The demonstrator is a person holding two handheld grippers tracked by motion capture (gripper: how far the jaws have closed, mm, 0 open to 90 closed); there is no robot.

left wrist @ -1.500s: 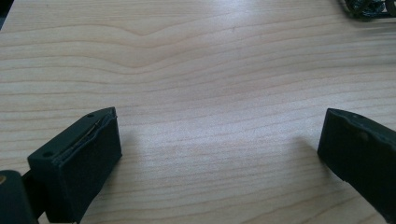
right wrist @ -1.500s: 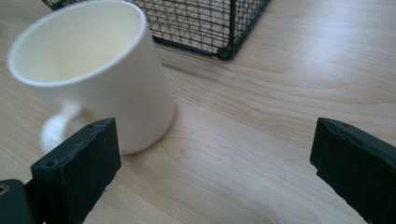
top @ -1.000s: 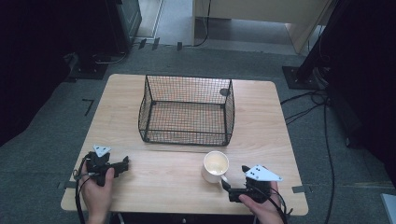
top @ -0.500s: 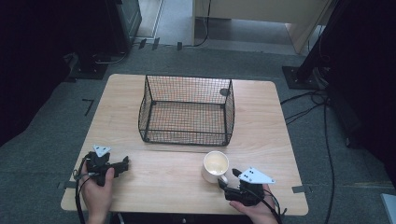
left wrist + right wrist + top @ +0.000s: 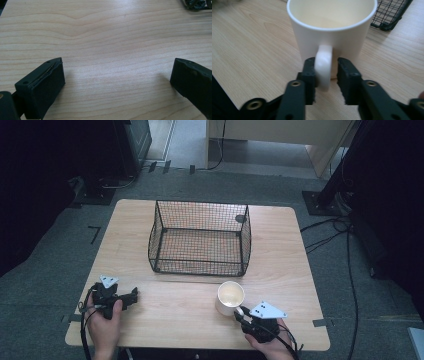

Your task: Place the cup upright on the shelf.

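**Right gripper closing on mug handle**

The cream-white ceramic mug [image 5: 230, 297] stands upright on the pale wood-grain table [image 5: 280, 265], near the front edge and right of centre, just in front of the black wire-mesh basket [image 5: 200, 238] but apart from it. Its interior shows bare. The handle [image 5: 323, 66] faces the person.

The right gripper [image 5: 241, 313] sits directly behind the mug, held in the right hand [image 5: 272, 347]. In the right gripper view the handle lies between its two black jaws. The jaws have just been closing and now stand narrow: the left pad touches the handle, while a slim gap remains at the other pad.

The left gripper [image 5: 131, 296], held in the left hand [image 5: 106, 320], rests low over the table's front-left area, well apart from the mug. Its jaws stand wide, with bare tabletop between them.

The basket stands at the table's centre, open-topped, a small dark round tag [image 5: 240, 218] on its far right rim.
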